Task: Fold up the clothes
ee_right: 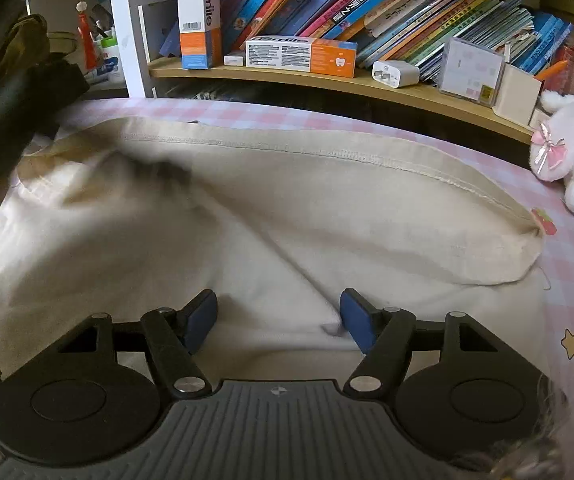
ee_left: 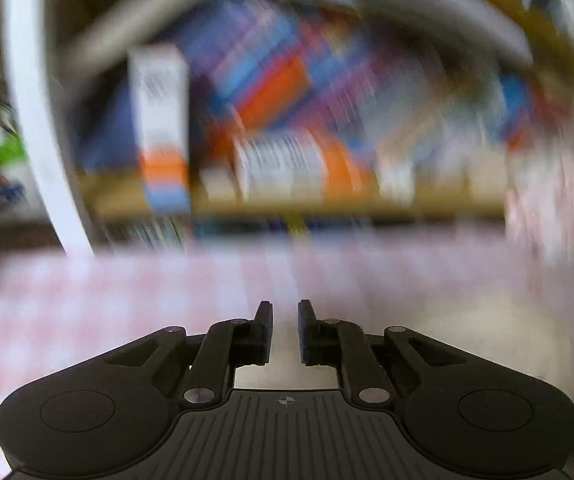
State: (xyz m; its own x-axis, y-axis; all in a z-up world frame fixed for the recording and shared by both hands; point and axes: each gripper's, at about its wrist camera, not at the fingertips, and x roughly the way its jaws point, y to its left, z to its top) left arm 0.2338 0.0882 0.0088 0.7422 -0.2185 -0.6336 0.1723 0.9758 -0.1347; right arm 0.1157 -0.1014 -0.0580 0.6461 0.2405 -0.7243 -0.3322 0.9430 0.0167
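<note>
Beige garment (ee_right: 247, 208) lies lengthwise left-to-right; right gripper (ee_right: 279, 316) fingers apart above it, left gripper (ee_left: 285, 330) fingers nearly together, empty.

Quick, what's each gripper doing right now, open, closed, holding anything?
Left gripper: nearly closed, a narrow gap, nothing between its fingers.
Right gripper: open above the beige garment, holding nothing.

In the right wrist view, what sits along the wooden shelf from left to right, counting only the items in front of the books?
Upright usmile box → flat usmile box → white charger → clear plastic case → cream pen holder. Below the shelf's right end: pink-and-white plush toy.
</note>
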